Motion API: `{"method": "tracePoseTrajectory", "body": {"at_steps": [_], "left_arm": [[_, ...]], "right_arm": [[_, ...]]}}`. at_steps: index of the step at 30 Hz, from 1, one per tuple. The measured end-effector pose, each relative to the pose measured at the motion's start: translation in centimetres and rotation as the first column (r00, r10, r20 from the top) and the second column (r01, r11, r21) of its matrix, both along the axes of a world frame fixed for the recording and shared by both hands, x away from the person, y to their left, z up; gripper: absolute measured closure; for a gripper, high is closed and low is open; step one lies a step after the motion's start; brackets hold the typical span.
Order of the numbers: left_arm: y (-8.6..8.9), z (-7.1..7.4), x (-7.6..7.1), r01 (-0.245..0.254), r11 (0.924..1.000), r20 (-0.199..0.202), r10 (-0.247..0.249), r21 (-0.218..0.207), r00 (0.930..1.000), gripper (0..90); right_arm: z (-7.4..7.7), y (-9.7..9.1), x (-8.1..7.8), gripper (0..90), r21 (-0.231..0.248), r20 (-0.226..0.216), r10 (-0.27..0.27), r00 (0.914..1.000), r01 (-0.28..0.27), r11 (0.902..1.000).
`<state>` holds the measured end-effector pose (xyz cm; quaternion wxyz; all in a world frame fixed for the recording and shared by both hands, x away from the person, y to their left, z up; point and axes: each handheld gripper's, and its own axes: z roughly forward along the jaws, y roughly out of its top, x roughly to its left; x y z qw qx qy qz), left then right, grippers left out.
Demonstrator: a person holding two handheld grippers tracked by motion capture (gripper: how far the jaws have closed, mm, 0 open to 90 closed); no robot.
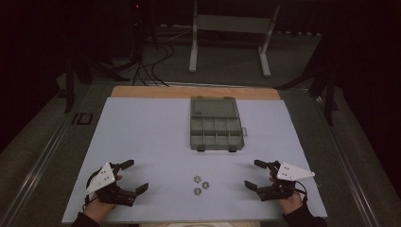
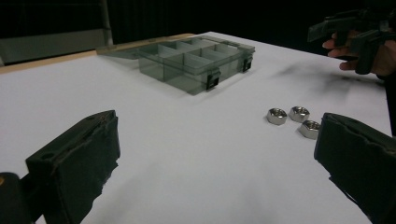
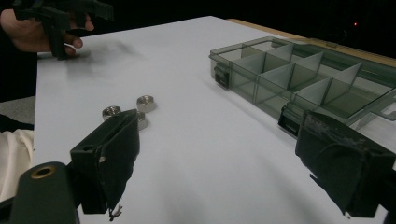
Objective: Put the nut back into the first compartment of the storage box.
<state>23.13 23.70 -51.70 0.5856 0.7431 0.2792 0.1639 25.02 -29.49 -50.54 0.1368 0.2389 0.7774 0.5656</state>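
Nuts (image 1: 201, 184) lie in a small group of three on the white table (image 1: 142, 142), between the two grippers and near the person's edge; they are close together, and from above I cannot tell whether they touch each other. The grey compartment box (image 1: 216, 130) stands further away at the middle of the table, its lid open and laid back, and the compartments that can be seen look empty. The left gripper (image 1: 135, 176) has its jaws spread wide with nothing between them, and it rests low at the left of the nuts, well apart from them. The right gripper (image 1: 253, 173) is also spread and holds nothing, at the right side of the nuts. In the left gripper view the nuts (image 2: 293, 120) are just in front of one jaw, and in the right gripper view one nut is partly hidden behind a jaw. I judge that the work is at its very beginning: no nut is picked yet and the likely goal is to put them in the box. The next move asks one gripper to come over a single nut, keep the jaws on both sides of it, and close without pushing the neighbours away
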Motion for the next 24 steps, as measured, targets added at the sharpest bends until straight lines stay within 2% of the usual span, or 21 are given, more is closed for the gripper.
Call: {"method": "tracePoseTrajectory", "body": {"at_steps": [9, 11, 14, 15, 19, 20, 21, 24], "left_arm": [[-0.3, 0.1, 0.1, 0.016, 0.9998, -0.007, -0.016, 0.006, 0.9998, 0.9], [-0.3, 0.2, 0.2, 0.022, 0.9996, -0.02, -0.022, -0.017, 0.9996, 0.9], [-0.4, 0.3, 0.1, 0.018, 0.9997, -0.015, -0.019, -0.016, 0.9997, 0.9], [-0.5, 0.6, 0.1, 0.024, 0.9989, -0.024, -0.025, -0.039, 0.9994, 0.9], [-1.1, 1.7, 0.1, 0.02, 0.9987, -0.013, -0.02, -0.046, 0.9997, 0.9], [-1.3, 2.1, 0.2, 0.029, 0.9969, -0.022, -0.031, -0.073, 0.9993, 0.9], [-1.5, 2.3, 0.2, 0.03, 0.9964, -0.023, -0.032, -0.079, 0.9992, 0.9], [-2.1, 2.9, 0.4, 0.038, 0.9968, -0.036, -0.041, -0.071, 0.9985, 0.9]], "right_arm": [[0.1, 0.1, -0.2, 13.7, 0.001, -0.004, 0.011, 0.9999, -0.011, 0.9999], [0.1, 0.1, -0.2, 13.8, 0.001, -0.005, 0.013, 0.9999, -0.013, 0.9999], [0.0, 0.2, -0.2, 13.7, -0.007, -0.002, 0.015, 0.9999, -0.015, 0.9999], [0.0, 0.2, -0.2, 13.7, -0.006, -0.003, 0.017, 0.9999, -0.017, 0.9998], [0.0, 0.2, -0.2, 13.8, -0.003, -0.003, 0.013, 0.9999, -0.013, 0.9999], [0.0, 0.2, -0.2, 13.8, -0.001, -0.003, 0.011, 0.9999, -0.011, 0.9999], [0.0, 0.2, -0.1, 13.7, -0.002, -0.003, 0.008, 1.0, -0.008, 1.0], [0.0, 0.2, -0.1, 13.8, -0.008, 0.0, 0.003, 1.0, -0.003, 1.0]]}}
